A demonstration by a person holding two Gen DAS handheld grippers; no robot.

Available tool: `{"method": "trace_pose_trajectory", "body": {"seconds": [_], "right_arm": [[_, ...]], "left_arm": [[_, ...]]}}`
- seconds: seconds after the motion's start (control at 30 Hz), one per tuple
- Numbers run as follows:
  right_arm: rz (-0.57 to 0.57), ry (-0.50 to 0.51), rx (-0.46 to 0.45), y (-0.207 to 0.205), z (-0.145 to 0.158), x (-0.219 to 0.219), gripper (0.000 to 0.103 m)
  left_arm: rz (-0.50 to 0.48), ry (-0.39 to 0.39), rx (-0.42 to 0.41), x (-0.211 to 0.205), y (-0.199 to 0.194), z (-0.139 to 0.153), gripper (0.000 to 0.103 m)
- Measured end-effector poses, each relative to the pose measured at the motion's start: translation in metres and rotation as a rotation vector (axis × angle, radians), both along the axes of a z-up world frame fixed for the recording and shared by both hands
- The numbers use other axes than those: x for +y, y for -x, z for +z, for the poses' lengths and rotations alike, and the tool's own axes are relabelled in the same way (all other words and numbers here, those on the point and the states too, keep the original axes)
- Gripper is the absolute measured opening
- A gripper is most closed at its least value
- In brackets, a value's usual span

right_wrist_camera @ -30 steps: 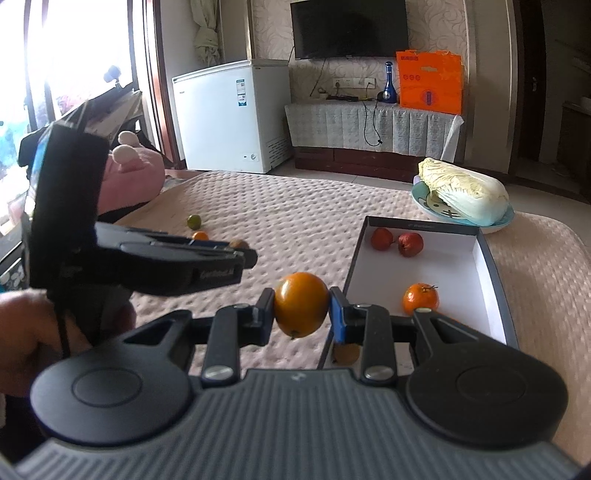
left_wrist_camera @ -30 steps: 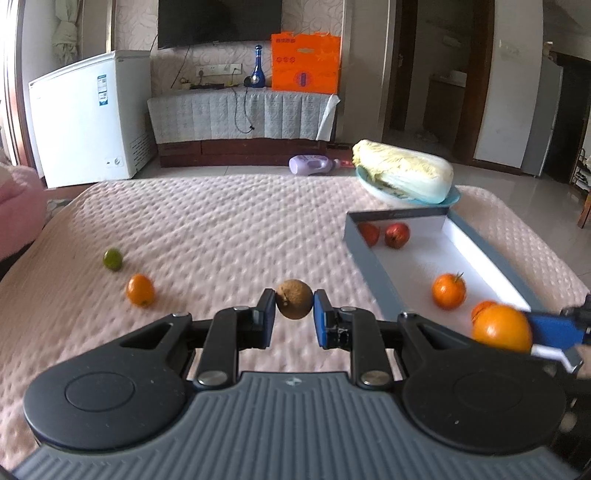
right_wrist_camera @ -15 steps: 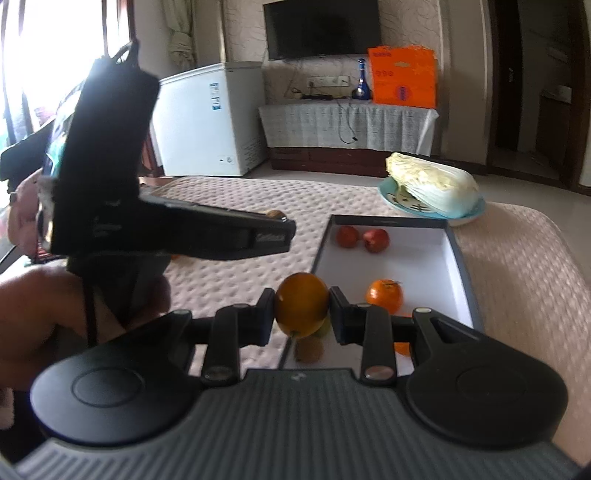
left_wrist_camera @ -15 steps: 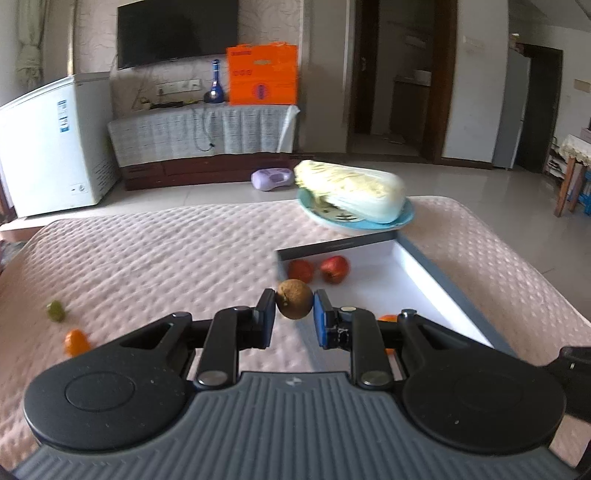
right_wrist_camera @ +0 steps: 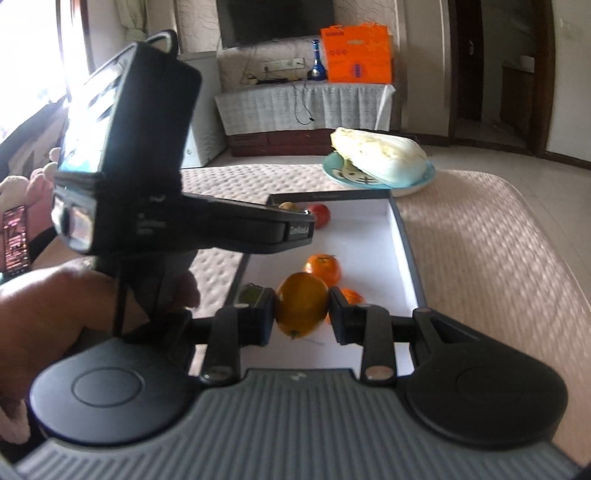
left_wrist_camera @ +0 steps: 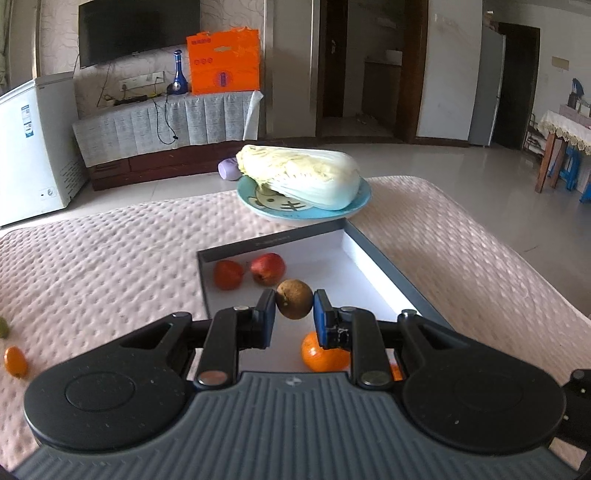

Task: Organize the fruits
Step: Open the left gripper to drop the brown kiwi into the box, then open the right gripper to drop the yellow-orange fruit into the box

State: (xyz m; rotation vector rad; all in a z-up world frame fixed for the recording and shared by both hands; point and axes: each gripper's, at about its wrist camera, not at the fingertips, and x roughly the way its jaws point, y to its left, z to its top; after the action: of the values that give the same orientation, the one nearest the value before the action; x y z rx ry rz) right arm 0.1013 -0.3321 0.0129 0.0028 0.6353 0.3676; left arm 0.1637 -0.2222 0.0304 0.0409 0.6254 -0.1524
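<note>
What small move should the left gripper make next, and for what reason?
Probably lower the left gripper and release. Its jaws pinch the small brown round fruit above the white floor of the grey-rimmed tray, clear of the red apple.

Home living room, television (left_wrist_camera: pixel 138 27), freezer (left_wrist_camera: pixel 33 144)

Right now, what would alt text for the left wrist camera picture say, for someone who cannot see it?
Two black fingers pinch a small brown fruit above an open grey box with a white floor holding two red fruits and an orange. Behind the box a cabbage lies on a blue plate; all sit on a pink quilted cover.
</note>
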Motion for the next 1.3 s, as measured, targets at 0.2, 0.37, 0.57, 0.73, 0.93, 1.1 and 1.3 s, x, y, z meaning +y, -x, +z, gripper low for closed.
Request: {"method": "trace_pose_trajectory", "body": {"seconds": [0.2, 0.37, 0.57, 0.73, 0.93, 1.1, 1.3], "right_arm": [[-0.024, -0.004, 0.017, -0.005, -0.004, -0.006, 0.034], [-0.032, 0.001, 0.016, -0.006, -0.004, -0.007, 0.034], [-0.044, 0.002, 0.030, -0.006, -0.006, -0.008, 0.034], [-0.062, 0.010, 0.050, -0.010, -0.011, -0.009, 0.034], [-0.095, -0.005, 0.062, -0.019, -0.015, -0.011, 0.034], [-0.111, -0.020, 0.068, -0.025, -0.018, -0.008, 0.034], [-0.148, -0.026, 0.067, -0.033, -0.020, -0.001, 0.034]], "left_arm": [[-0.021, -0.012, 0.012, -0.010, -0.013, -0.005, 0.026], [-0.028, -0.018, 0.016, -0.013, -0.019, -0.008, 0.026], [-0.039, -0.013, 0.030, -0.015, -0.023, -0.008, 0.027], [-0.037, -0.014, 0.021, -0.013, -0.017, -0.004, 0.027], [-0.026, 0.012, -0.017, 0.002, 0.005, 0.012, 0.028], [-0.018, 0.030, -0.027, 0.023, 0.030, 0.024, 0.028], [-0.014, 0.061, -0.037, 0.053, 0.066, 0.029, 0.028]]}}
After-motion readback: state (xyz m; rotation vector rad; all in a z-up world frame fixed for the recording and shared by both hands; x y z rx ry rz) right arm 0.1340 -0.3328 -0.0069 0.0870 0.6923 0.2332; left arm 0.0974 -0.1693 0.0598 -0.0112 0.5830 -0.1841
